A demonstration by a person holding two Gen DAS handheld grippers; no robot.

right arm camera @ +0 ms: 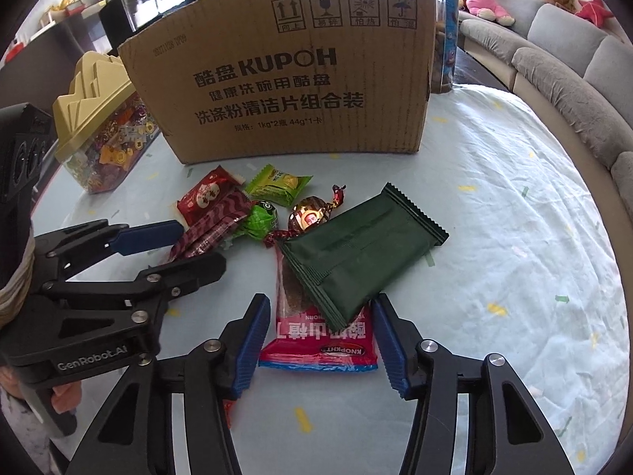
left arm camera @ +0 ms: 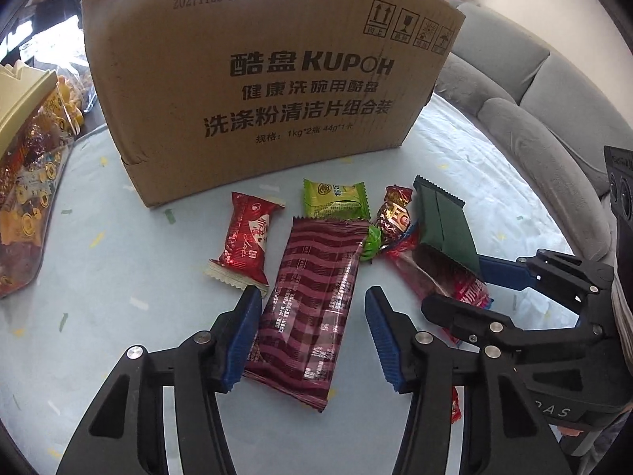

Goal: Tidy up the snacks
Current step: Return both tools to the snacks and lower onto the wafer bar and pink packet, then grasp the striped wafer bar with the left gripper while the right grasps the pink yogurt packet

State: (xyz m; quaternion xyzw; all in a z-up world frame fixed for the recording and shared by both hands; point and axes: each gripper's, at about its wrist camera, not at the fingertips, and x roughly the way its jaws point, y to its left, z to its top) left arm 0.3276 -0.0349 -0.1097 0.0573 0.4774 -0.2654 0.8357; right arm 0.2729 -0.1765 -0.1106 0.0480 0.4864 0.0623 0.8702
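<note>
— Where are we?
— Picking up. Our left gripper (left arm camera: 312,328) straddles the maroon wrapper (left arm camera: 312,308), jaws apart, left pad touching. Our right gripper (right arm camera: 316,336) straddles the red packet (right arm camera: 322,340), not clamped.
— Next?
— Squeeze, lift toward the cardboard box (left arm camera: 273,79). The green packet (right arm camera: 356,253) overlaps ours; the candy jar (right arm camera: 103,138) stands aside.

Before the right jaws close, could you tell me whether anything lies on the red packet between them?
Yes: the dark green packet lies across the far half of the red packet; only the near end between the jaws is bare.
</note>
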